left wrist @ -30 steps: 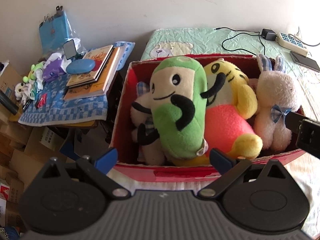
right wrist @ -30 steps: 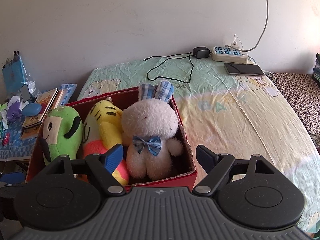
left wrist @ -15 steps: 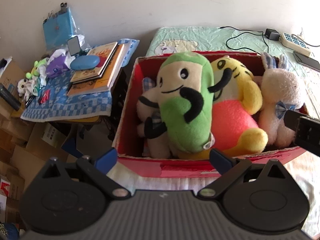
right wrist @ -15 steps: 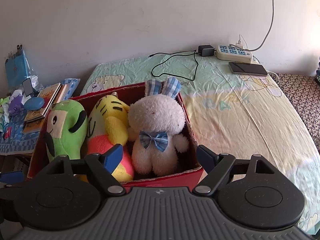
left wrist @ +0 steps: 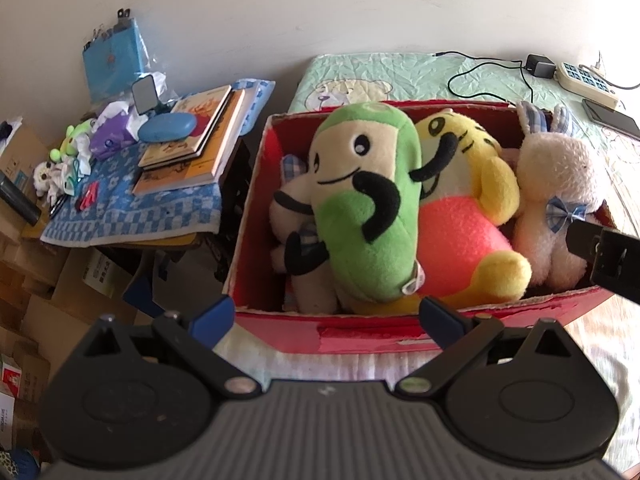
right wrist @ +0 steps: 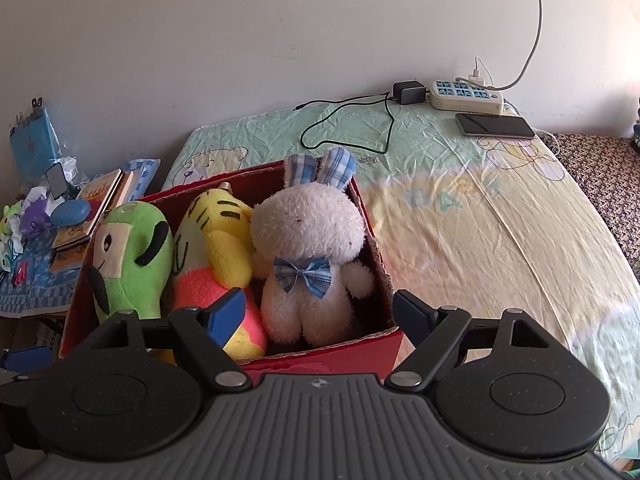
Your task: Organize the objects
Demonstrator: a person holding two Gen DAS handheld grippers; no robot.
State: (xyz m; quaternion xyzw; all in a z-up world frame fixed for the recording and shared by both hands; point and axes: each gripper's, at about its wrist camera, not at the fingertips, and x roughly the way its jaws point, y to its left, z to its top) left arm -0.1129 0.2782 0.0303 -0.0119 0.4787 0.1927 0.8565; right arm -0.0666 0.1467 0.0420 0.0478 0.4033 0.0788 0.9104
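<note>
The left claw [left wrist: 326, 318] is hovering wide and empty just in front of the red cardboard box's [left wrist: 360, 334] near wall; the right claw [right wrist: 320, 314] is likewise spreading wide with nothing between its fingers, hanging over the box's near right corner, its left fingertip [right wrist: 226, 312] overlapping the tiger in view. The box is sitting on the bed [right wrist: 480, 220], at the bed's left edge. Inside the box, the green plush [left wrist: 368, 208] is leaning toward the left half, partly covering a cream plush [left wrist: 294, 208] behind it; the yellow tiger plush [left wrist: 464, 216] is pressing against the green one's right side; the white rabbit plush [right wrist: 308, 248] with plaid ears and a blue bow is sitting upright against the box's right wall. Beyond the box, near the wall, a power strip [right wrist: 466, 96], a charger cable [right wrist: 348, 120] and a phone [right wrist: 496, 125] are lying on the bed; left of the box, a surface under a blue checked cloth [left wrist: 132, 208] is carrying stacked books [left wrist: 192, 140] and a blue case [left wrist: 168, 128].
</note>
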